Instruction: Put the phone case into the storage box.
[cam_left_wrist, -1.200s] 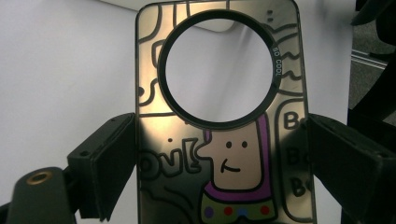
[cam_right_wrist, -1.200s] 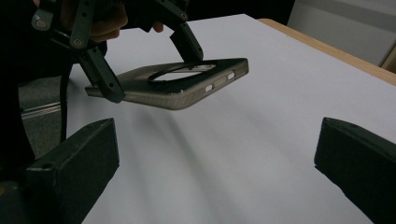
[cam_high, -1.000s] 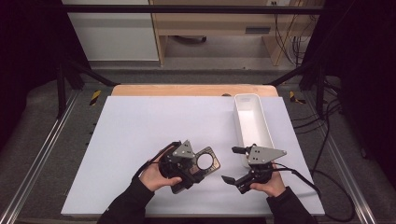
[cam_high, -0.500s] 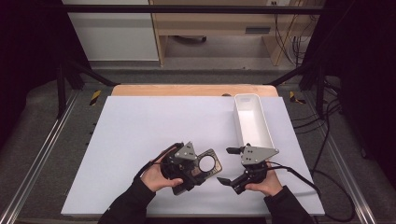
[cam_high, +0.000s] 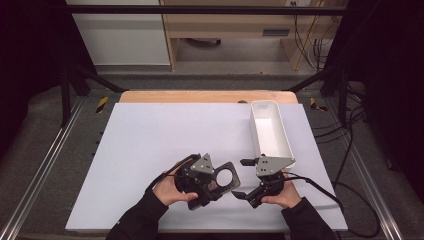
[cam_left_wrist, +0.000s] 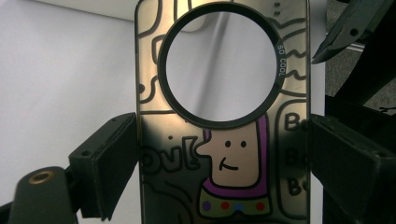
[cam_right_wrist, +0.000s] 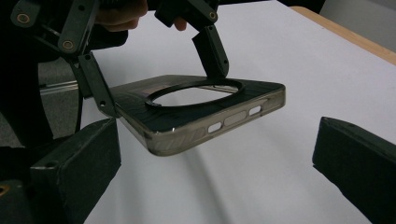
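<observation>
Clearly, a phone case (cam_left_wrist: 224, 140) is being held across its width by the left gripper (cam_high: 212, 182), whose two black jaws are being pressed flat against its long sides, as the left gripper view shows. The case is dark and glossy, with a large round opening ringed in black and a cartoon figure drawn beneath it (a pale face above a purple collar with coloured dots). In the high view the case (cam_high: 225, 176) is being kept just above the white table (cam_high: 150, 140), near its front edge, between the two hands. In the right gripper view the case (cam_right_wrist: 196, 116) is being seen edge-on, tilted and lifted off the white surface, with slots along its side. The right gripper (cam_high: 252, 189) is being held just beside the case with its jaws standing wide apart and nothing gripped between them; the case's corner is lying near its left-hand jaw. A white tray (cam_high: 280, 147) is standing behind the right hand.
</observation>
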